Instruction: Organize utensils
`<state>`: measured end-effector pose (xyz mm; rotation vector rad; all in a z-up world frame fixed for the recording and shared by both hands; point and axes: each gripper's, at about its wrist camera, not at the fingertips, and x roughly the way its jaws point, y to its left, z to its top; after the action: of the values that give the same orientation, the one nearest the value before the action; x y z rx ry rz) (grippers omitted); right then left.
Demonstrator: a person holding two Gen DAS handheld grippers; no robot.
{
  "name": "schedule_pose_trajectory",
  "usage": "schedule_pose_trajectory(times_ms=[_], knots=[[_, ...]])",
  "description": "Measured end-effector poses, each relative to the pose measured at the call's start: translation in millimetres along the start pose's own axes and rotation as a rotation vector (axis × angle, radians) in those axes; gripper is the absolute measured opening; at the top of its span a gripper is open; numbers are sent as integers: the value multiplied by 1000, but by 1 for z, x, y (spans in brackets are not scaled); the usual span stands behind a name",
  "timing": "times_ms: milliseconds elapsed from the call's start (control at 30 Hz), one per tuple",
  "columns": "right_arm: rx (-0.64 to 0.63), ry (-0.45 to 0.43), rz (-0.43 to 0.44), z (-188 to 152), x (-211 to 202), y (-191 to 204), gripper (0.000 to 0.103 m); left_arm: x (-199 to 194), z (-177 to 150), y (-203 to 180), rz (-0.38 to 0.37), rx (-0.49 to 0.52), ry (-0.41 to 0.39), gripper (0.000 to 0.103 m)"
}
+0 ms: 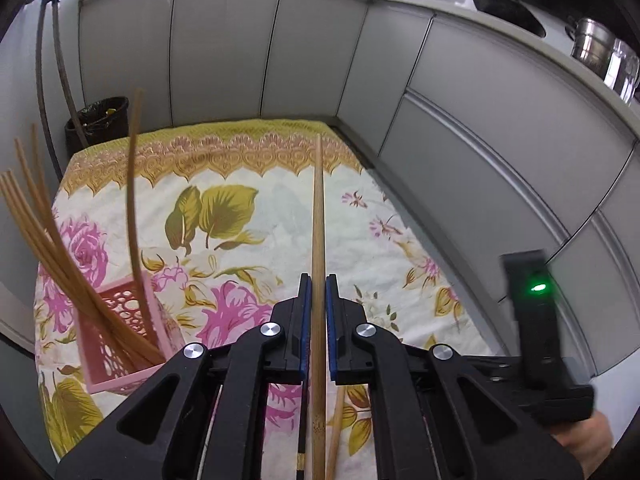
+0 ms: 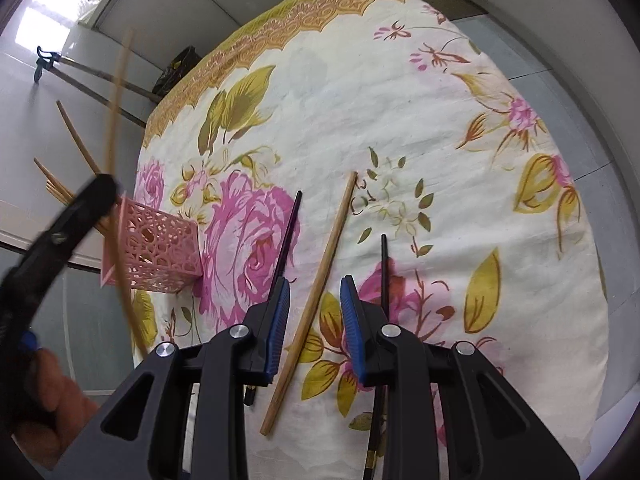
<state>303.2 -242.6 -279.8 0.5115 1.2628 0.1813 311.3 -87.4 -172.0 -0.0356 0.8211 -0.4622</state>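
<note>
I am working in a kitchen corner of grey cabinet doors, over a worktop under a flowered cloth. My left gripper has its jaws closed on a wooden chopstick, which runs straight out between the blue pads toward the far edge of the cloth, clear of the surface. The pink lattice holder stands at the near left of that view, already carrying a fan of wooden chopsticks. To finish this step well I should swing the held stick left over the holder's mouth, tip its lower end down, and release only once that end is inside the rim, so it does not knock the leaning sticks or tip the light holder.

My right gripper hangs with its jaws apart and empty, straddling another wooden chopstick that lies diagonally on the cloth. Two dark chopsticks flank it: a purple-black one to the left and a black one to the right. I should close on the wooden one alone, well centred, keeping the pads off both neighbours.

What I cannot make out: the near ends of both dark chopsticks run under the gripper body, the held chopstick's near end is cut off by the frame, and the holder's base is hidden in the left view. One blurred stick crosses the holder; I cannot tell if it rests inside.
</note>
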Motion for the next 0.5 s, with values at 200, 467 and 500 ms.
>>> schedule_pose_trajectory(times_ms=[200,467,500], knots=[[-14,42,-62,3,23,10,27,-62,7,17,-15,-49,-156,6],[-55,40,-174,6,42,24,27,-100,4,33,-20,-70,-238,6],[-66,36,-188,6,43,28,27,-103,4,35,-20,-73,-248,6]])
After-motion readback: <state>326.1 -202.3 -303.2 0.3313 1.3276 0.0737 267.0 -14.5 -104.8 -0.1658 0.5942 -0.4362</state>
